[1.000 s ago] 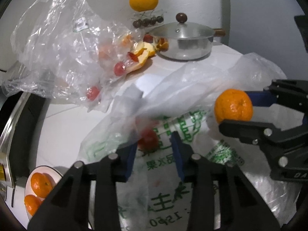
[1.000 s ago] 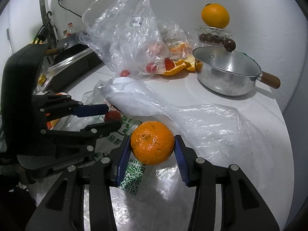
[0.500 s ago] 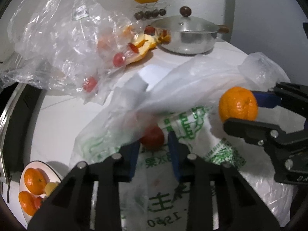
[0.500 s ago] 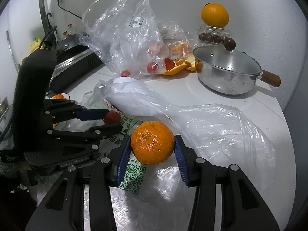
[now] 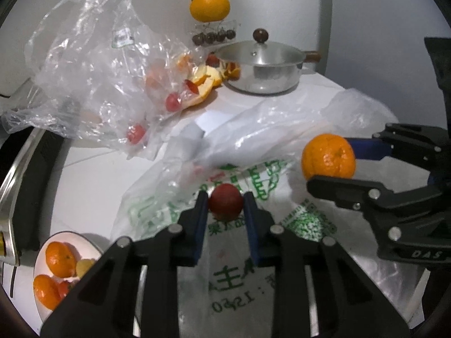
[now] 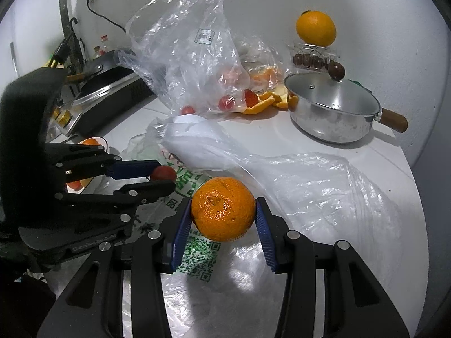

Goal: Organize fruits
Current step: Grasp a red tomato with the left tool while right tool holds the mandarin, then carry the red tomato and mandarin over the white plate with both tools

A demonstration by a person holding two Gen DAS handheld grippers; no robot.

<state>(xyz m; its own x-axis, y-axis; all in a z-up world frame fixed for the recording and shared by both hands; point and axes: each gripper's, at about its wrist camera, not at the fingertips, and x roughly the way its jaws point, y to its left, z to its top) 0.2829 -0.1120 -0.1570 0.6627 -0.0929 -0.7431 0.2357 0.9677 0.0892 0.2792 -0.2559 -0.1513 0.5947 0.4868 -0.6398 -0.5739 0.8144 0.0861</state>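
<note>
Nearest, the left claw (image 5: 226, 207) has closed tight on a small red fruit (image 5: 226, 201), held over the printed plastic bag (image 5: 234, 278) spread on the white worktop (image 5: 84, 186). At its 2 o'clock the right claw (image 6: 223, 219) clamps a mandarin (image 6: 223, 209) between its blue pads, above the same bag. At 8 o'clock in the left wrist view, a plate (image 5: 93, 246) holds more mandarins. Farther, at 11 o'clock, a clear bag (image 5: 84, 76) holds red fruits; at 12 a lidded pot (image 5: 262, 70) stands before an orange (image 5: 209, 5).
</note>
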